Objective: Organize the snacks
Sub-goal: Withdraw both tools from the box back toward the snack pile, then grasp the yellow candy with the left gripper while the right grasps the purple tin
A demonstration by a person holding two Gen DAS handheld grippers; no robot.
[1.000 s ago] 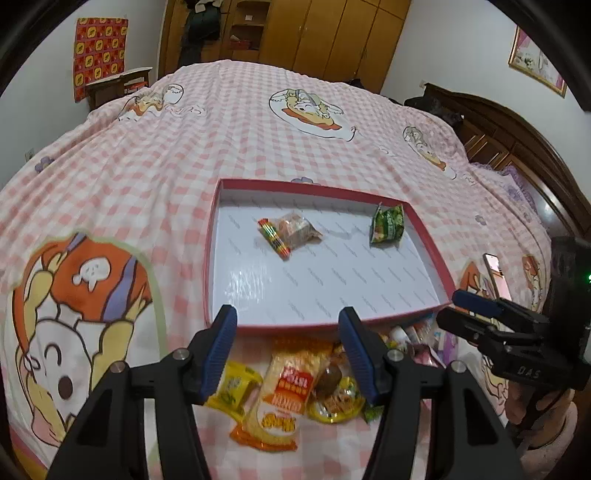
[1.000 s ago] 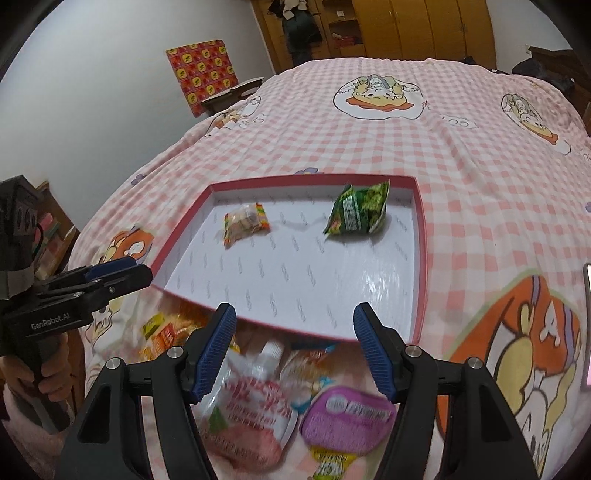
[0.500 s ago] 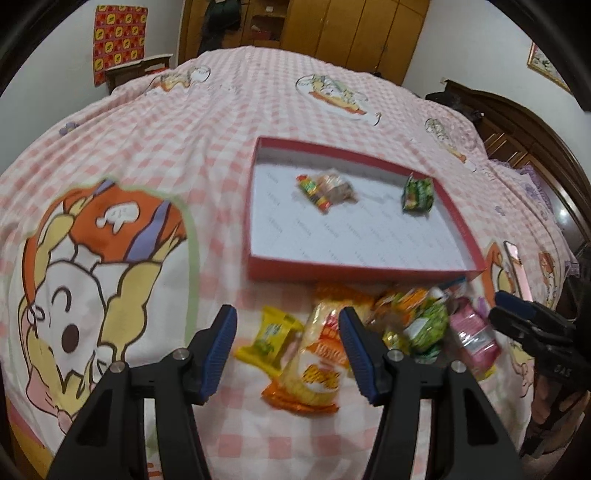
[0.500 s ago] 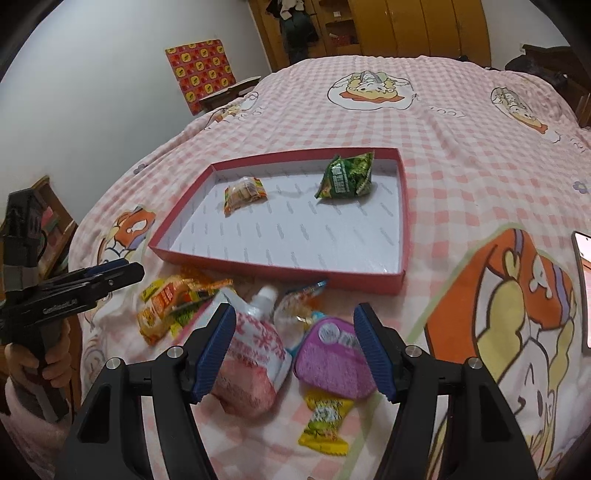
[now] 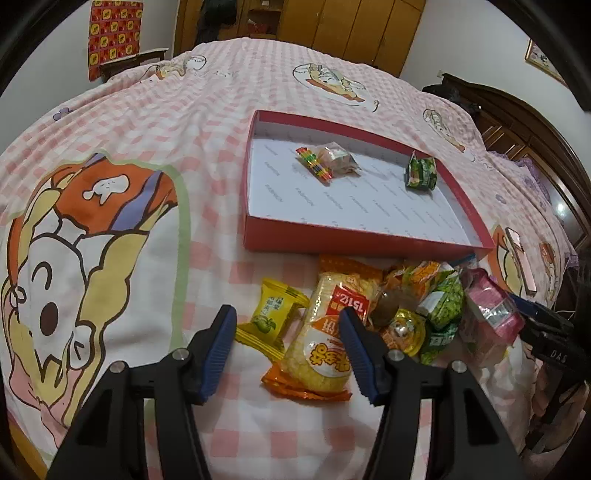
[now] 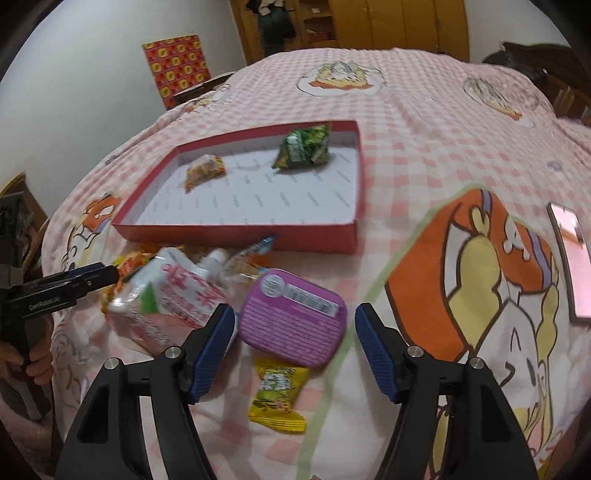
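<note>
A shallow red tray (image 5: 354, 242) (image 6: 317, 236) lies on the bed, holding a clear candy bag (image 5: 334, 160) (image 6: 205, 171) and a green packet (image 5: 421, 173) (image 6: 301, 147). In front of it is a heap of snacks. My left gripper (image 5: 286, 332) hangs open above a small yellow packet (image 5: 271, 314) and an orange cracker bag (image 5: 328, 332). My right gripper (image 6: 295, 332) is open, its jaws still widening, just above a purple tin (image 6: 291, 317); a pink drink pouch (image 6: 162, 299) and a yellow candy (image 6: 279, 395) lie beside it. Neither holds anything.
The pink checked bedspread (image 5: 147, 122) with cartoon prints covers everything. A pink phone (image 6: 570, 254) (image 5: 519, 258) lies to the right of the tray. Wooden wardrobes (image 5: 332, 26) stand at the far wall, a dark headboard (image 5: 524, 122) to the right.
Both grippers have drawn back from the tray and sunk toward the snack heap, which now fills the near view. The right gripper's jaws have spread a little.
</note>
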